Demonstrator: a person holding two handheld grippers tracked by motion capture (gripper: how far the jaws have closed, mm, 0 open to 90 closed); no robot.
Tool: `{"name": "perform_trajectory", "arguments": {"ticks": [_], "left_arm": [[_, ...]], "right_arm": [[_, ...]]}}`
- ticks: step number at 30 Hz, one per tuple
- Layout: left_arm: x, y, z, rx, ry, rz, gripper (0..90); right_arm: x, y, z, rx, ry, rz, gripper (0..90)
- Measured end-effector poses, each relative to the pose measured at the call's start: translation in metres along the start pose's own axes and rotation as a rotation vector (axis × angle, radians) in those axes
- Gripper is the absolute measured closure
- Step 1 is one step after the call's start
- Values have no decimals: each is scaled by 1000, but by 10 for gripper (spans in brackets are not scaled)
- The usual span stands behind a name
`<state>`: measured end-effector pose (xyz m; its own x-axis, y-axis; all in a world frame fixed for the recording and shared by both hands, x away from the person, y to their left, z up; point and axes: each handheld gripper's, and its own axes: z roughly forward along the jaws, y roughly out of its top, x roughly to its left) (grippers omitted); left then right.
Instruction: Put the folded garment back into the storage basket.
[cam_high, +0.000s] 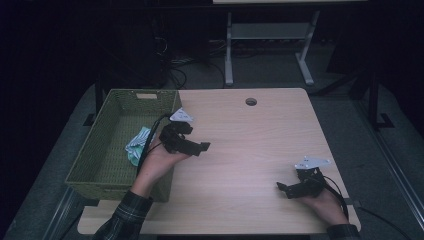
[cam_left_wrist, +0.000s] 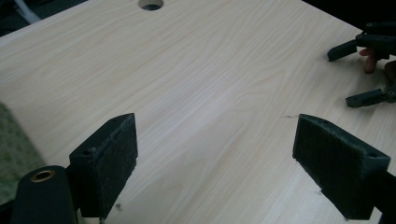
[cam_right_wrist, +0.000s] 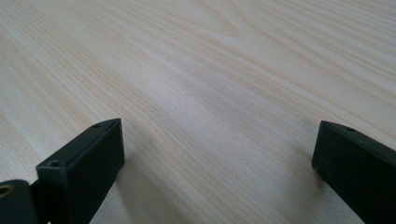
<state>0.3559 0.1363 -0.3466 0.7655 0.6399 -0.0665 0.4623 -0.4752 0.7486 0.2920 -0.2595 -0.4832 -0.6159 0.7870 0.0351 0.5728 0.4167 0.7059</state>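
Our left gripper (cam_high: 192, 145) and right gripper (cam_high: 292, 189) both have fingers spread wide, holding nothing, over bare tabletop (cam_high: 250, 150); a green basket (cam_high: 95, 150) with cloth (cam_high: 137, 145) sits beside the left one.

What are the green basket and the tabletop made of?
The green basket looks woven, perhaps wicker or paper cord: its walls show a fine weave. The tabletop looks like pale wood or wood-look laminate, matte, with visible grain lines.

Crumpled cloth (cam_high: 137, 145), white with green-teal striping: lying bunched on the floor of the green woven basket (cam_high: 106, 131), toward its right wall, sitting just beside the left gripper (cam_high: 197, 147).
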Motion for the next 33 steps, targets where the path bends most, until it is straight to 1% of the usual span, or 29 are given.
{"name": "perform_trajectory", "arguments": {"ticks": [5, 7, 10, 15, 16, 21, 24, 29, 33], "left_arm": [[-14, -1, 13, -15, -9, 25, 134], [-20, -2, 18, -16, -23, 27, 134], [-27, -5, 26, -6, -32, 52, 134], [-38, -14, 42, 5, -41, 76, 134], [-40, -16, 45, 14, -40, 81, 134], [-44, -26, 61, 29, -46, 85, 134], [-46, -33, 69, 48, -51, 86, 134], [-49, -44, 83, 83, -37, 99, 134], [-49, -50, 89, 108, -39, 108, 134]], "right_arm": [[0, 0, 0, 0, 0, 0, 21], [0, 0, 0, 0, 0, 0, 21], [0, 0, 0, 0, 0, 0, 22], [0, 0, 0, 1, 0, 0, 21], [0, 0, 0, 1, 0, -1, 21], [0, 0, 0, 2, 0, -2, 21], [0, 0, 0, 2, 0, -1, 21], [0, 0, 0, 2, 0, -2, 21], [0, 0, 0, 2, 0, -2, 21]]}}
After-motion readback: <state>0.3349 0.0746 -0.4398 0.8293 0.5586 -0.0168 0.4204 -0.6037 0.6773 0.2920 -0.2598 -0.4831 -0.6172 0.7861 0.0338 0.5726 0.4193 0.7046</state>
